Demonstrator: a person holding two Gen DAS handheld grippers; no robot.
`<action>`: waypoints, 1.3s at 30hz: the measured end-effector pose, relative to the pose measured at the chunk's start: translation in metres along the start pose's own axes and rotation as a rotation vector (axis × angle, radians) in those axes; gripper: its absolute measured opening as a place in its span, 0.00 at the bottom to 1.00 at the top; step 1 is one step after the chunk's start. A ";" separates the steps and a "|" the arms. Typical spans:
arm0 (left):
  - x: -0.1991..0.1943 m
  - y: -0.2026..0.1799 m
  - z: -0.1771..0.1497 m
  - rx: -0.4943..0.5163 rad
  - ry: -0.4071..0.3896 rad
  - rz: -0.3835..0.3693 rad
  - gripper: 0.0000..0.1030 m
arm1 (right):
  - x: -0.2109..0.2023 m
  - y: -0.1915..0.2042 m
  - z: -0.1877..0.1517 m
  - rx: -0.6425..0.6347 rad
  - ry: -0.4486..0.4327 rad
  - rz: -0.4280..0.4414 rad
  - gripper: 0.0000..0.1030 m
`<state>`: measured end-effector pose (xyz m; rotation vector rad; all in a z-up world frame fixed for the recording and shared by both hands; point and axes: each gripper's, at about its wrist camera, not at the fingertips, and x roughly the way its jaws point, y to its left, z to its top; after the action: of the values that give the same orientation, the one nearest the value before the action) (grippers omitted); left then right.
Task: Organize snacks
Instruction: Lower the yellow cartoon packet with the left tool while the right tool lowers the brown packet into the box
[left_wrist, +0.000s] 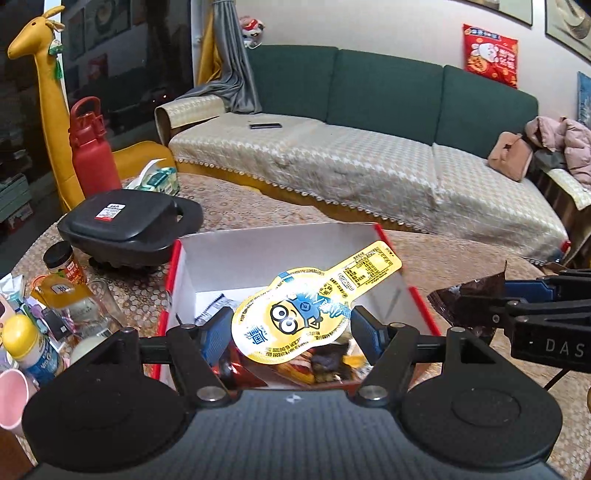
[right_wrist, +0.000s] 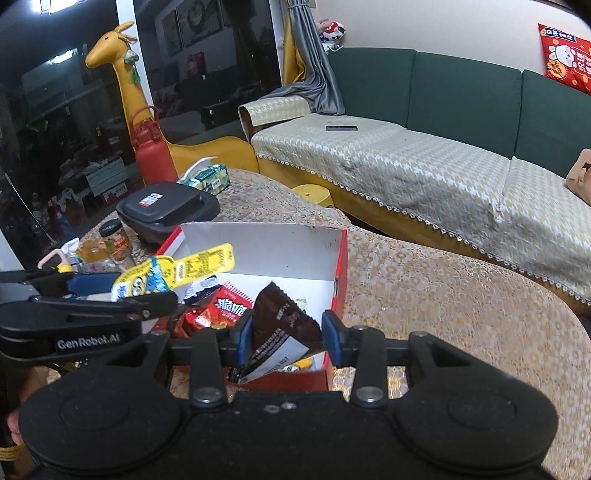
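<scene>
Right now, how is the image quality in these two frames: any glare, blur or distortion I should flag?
Left wrist view: strong fisheye bend along the sofa; sharp print on the yellow pouch; the dark window mirrors the room. Right wrist view: same curvature, glare top left, the brown packet sharp, the table edge slightly soft.

The yellow minion pouch (left_wrist: 314, 314), guitar-shaped with a cartoon goggled face and a printed label on its long neck, hangs tilted above the red cardboard box (left_wrist: 421, 295), its neck pointing toward 2 o'clock. The brown foil packet (right_wrist: 284, 325), with crimped zigzag edges and a white label panel at its lower end, stands nearly upright over the box's near edge. The box, white inside, sits open on the counter (right_wrist: 443, 295). Inside lie a red snack bag (right_wrist: 231, 308) at 9 o'clock and other small wrapped snacks.
</scene>
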<state>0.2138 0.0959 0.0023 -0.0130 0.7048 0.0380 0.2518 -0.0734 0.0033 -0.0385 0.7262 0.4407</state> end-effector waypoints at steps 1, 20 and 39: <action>0.005 0.002 0.002 0.002 0.004 0.006 0.67 | 0.006 0.000 0.001 -0.004 0.008 -0.002 0.37; 0.096 0.028 -0.002 0.062 0.137 0.098 0.67 | 0.104 0.028 -0.005 -0.114 0.153 -0.006 0.37; 0.131 0.029 -0.019 0.107 0.248 0.132 0.68 | 0.136 0.035 -0.017 -0.171 0.210 -0.040 0.37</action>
<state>0.2997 0.1283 -0.0968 0.1337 0.9543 0.1270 0.3171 0.0063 -0.0936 -0.2629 0.8906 0.4644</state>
